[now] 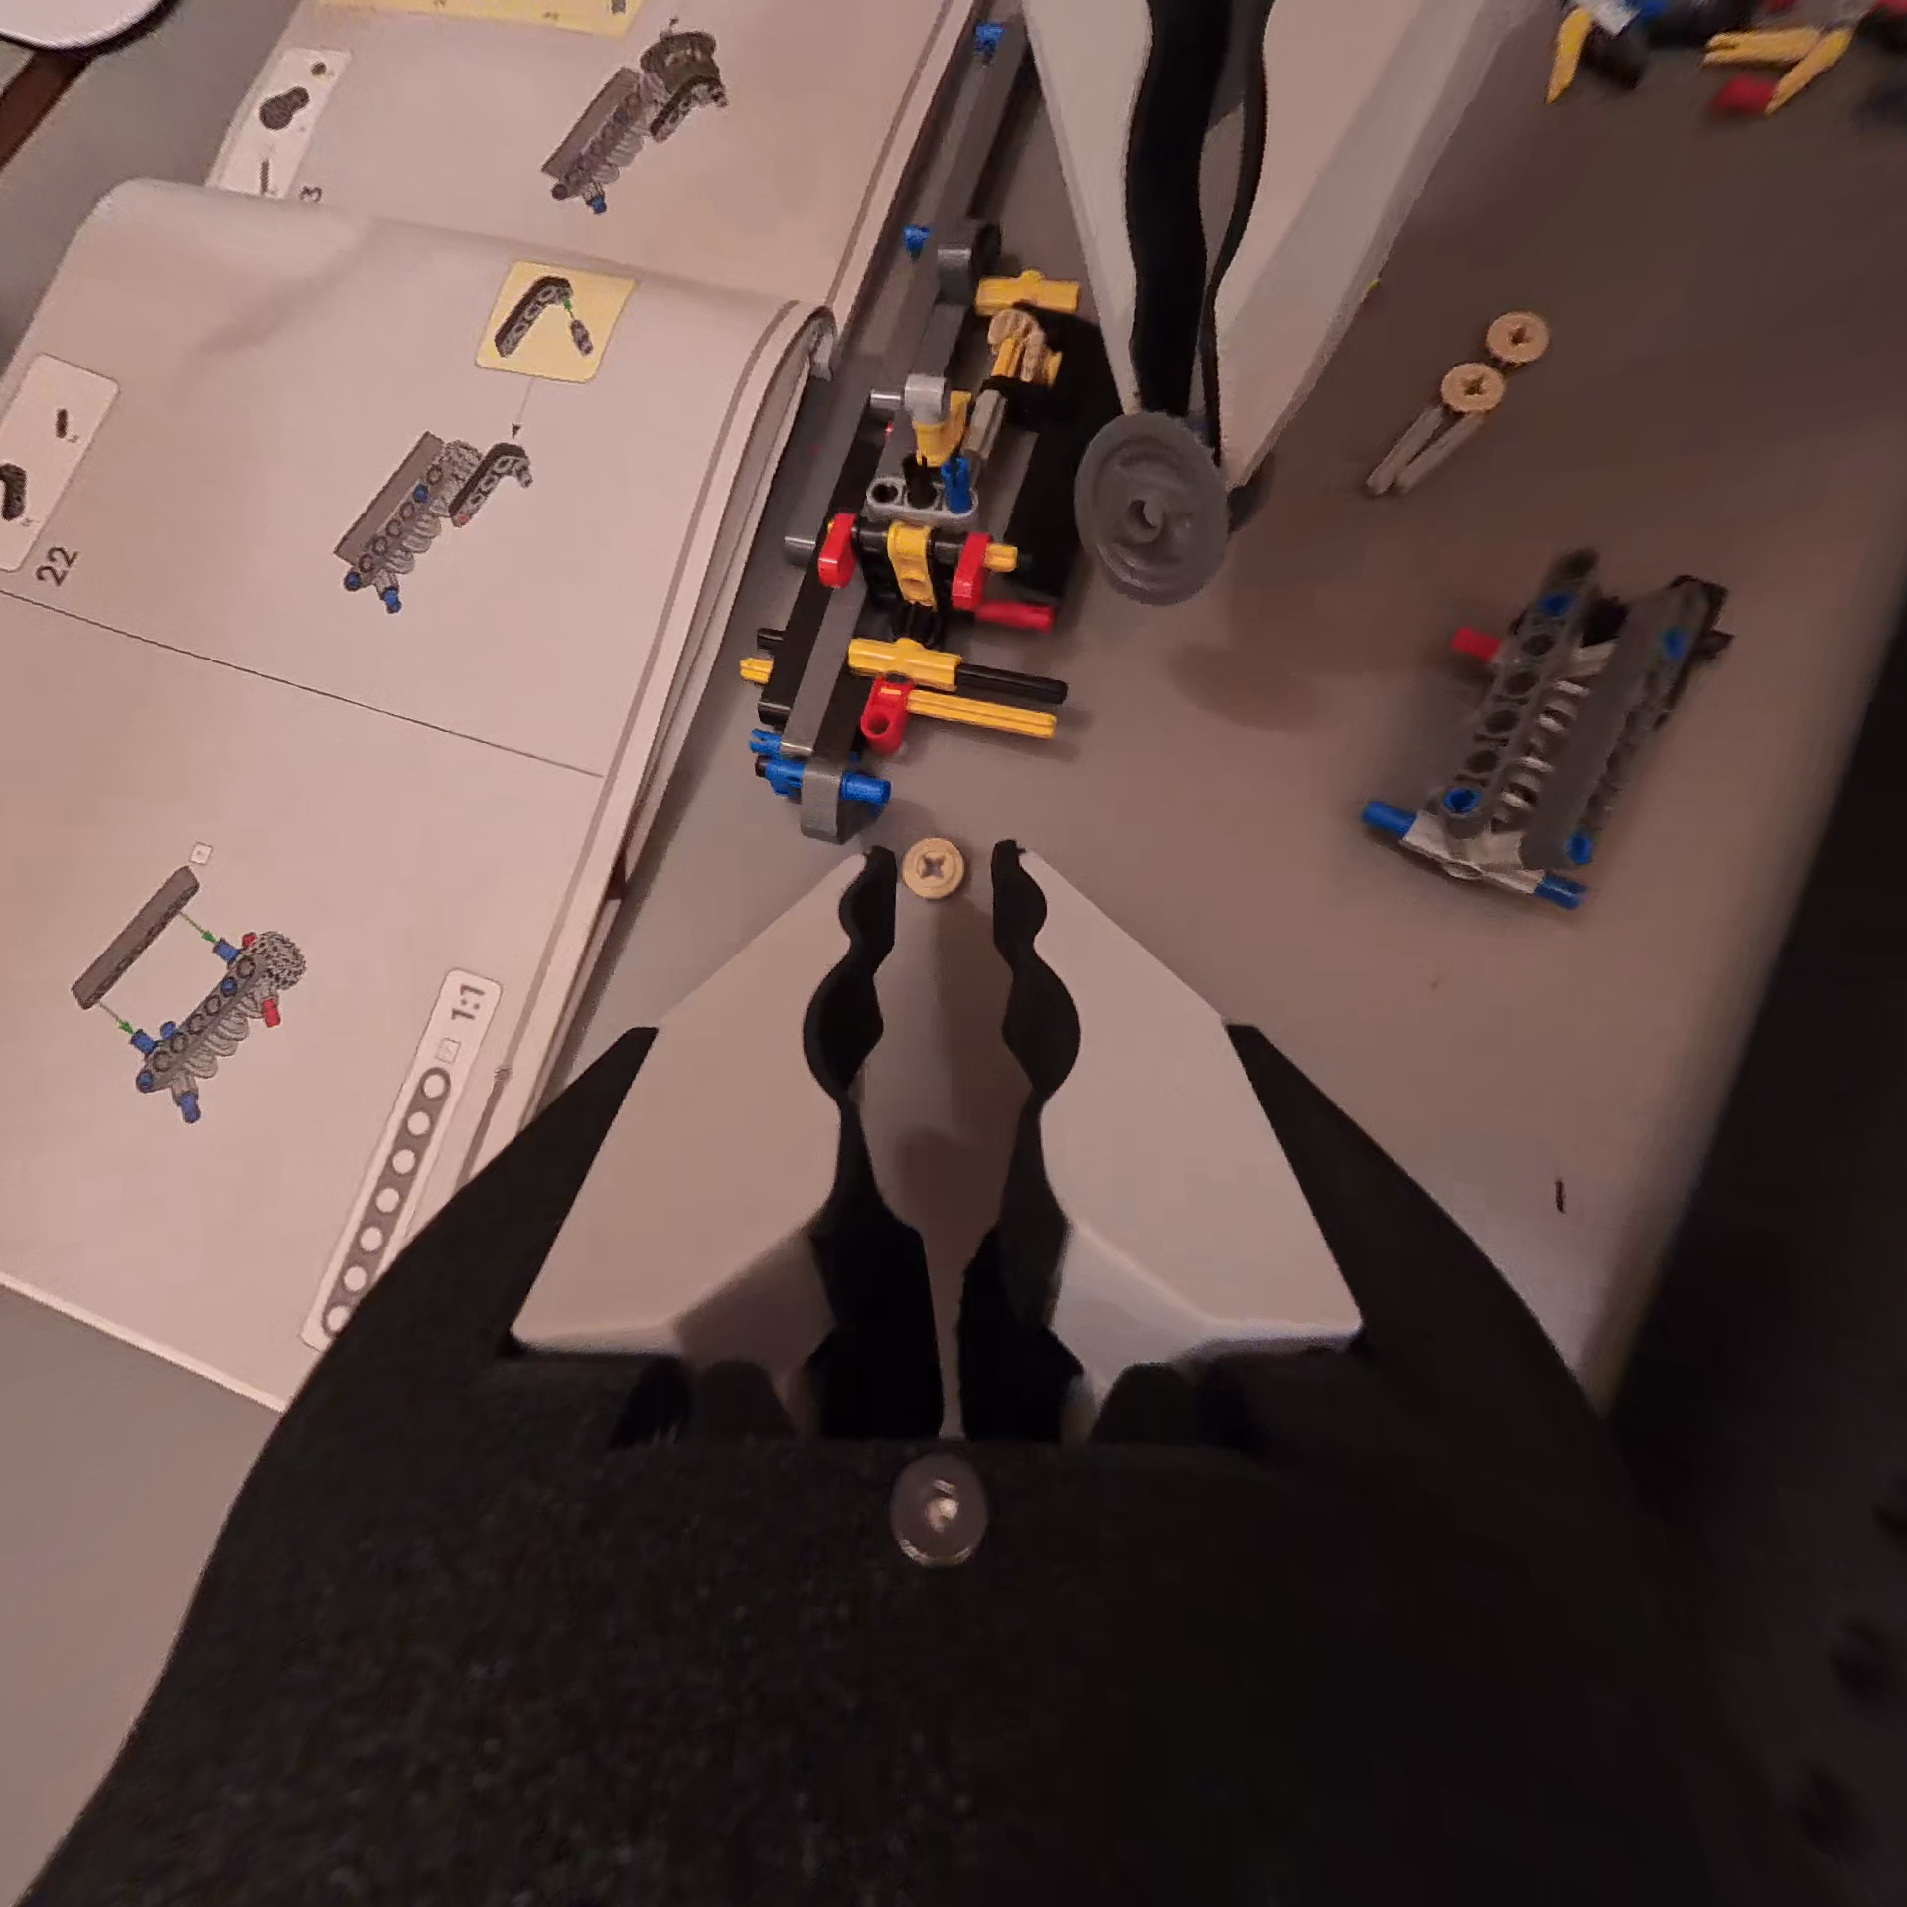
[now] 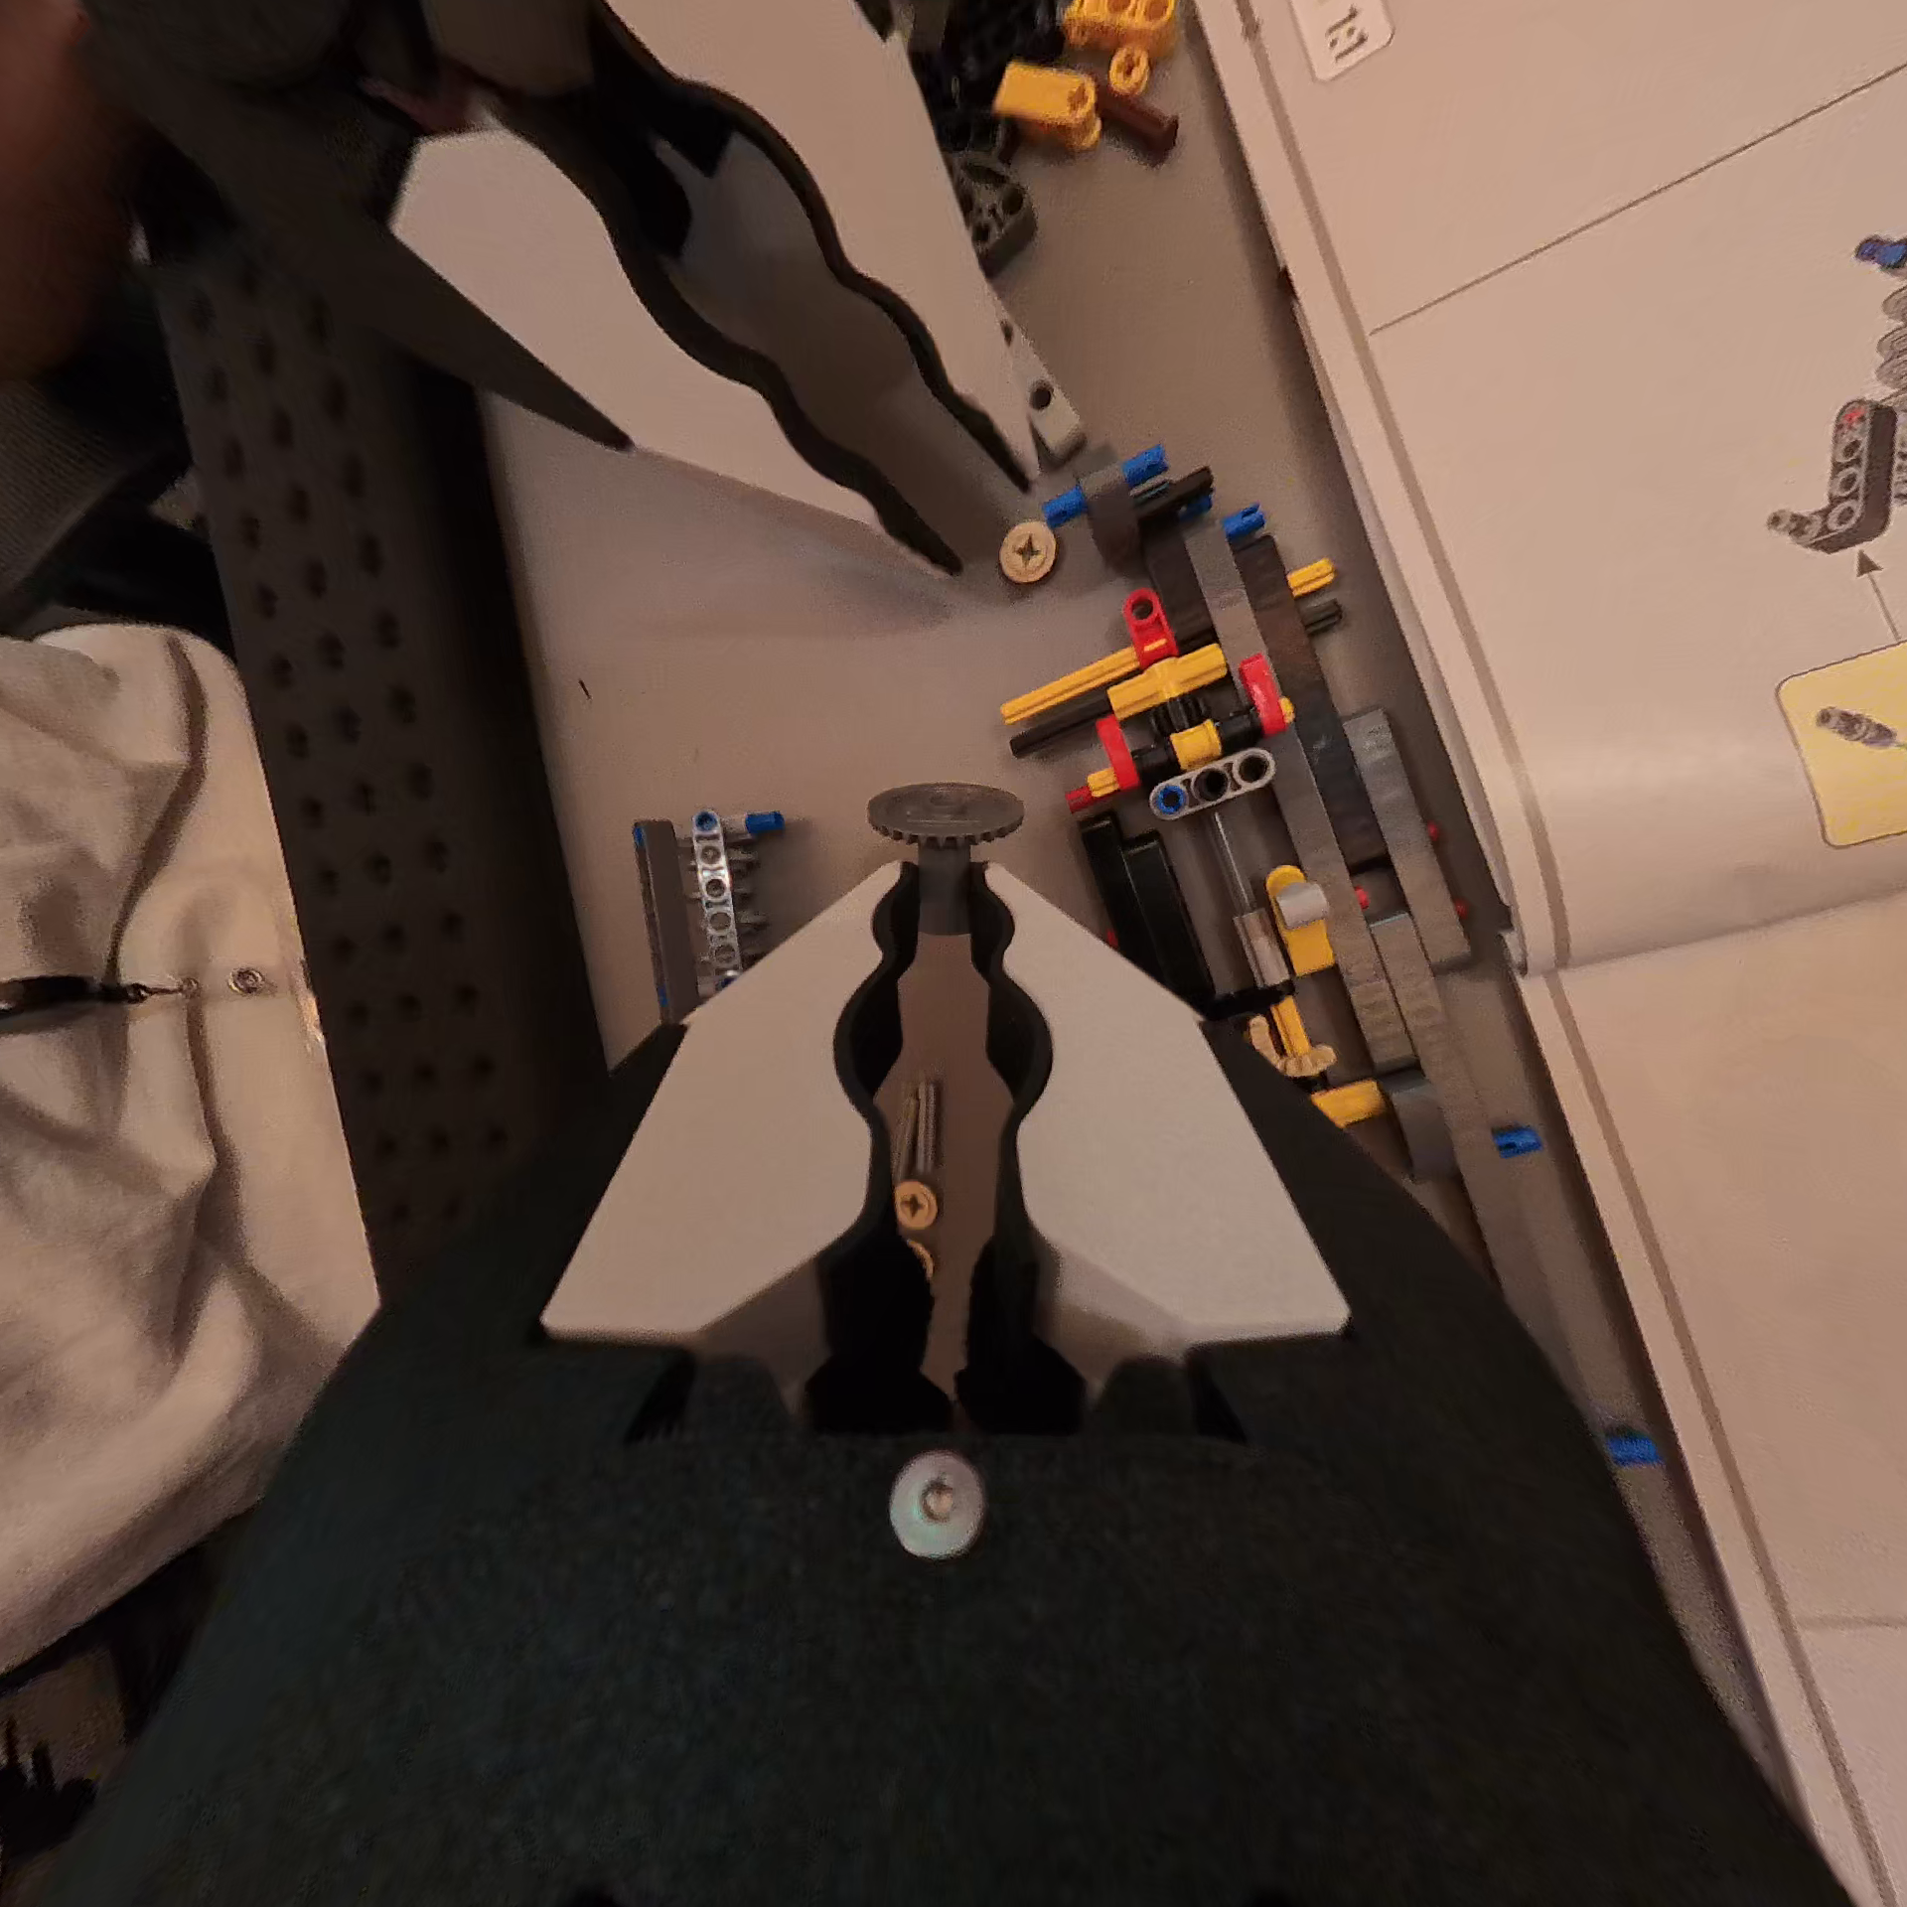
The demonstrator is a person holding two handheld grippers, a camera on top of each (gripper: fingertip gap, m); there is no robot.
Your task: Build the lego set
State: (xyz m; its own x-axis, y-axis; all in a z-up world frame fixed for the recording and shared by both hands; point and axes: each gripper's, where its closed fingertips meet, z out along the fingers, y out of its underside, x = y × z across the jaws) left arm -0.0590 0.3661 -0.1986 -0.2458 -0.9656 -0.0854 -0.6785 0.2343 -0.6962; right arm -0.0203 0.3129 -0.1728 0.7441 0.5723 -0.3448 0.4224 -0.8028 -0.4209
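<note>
My left gripper (image 1: pixel 935 852) is open, its tips either side of a small tan round piece (image 1: pixel 934 869) lying on the grey table; whether they touch it I cannot tell. The same piece (image 2: pixel 1028 552) and the left gripper (image 2: pixel 991 526) show in the right wrist view. My right gripper (image 2: pixel 941 872) is shut on the hub of a dark grey gear wheel (image 2: pixel 944 812) and holds it just above the table; the gear also shows in the left wrist view (image 1: pixel 1151 519). A long grey, black, yellow and red Technic assembly (image 1: pixel 898 578) lies beside the open instruction booklet (image 1: pixel 310 619).
A small grey sub-assembly with blue pins (image 1: pixel 1527 743) lies to the right, also visible in the right wrist view (image 2: pixel 702 898). Two tan pieces on grey axles (image 1: pixel 1465 402) lie beyond it. Loose yellow and black parts (image 1: pixel 1754 52) sit at the far corner. The table's dark edge (image 1: pixel 1806 929) runs along the right.
</note>
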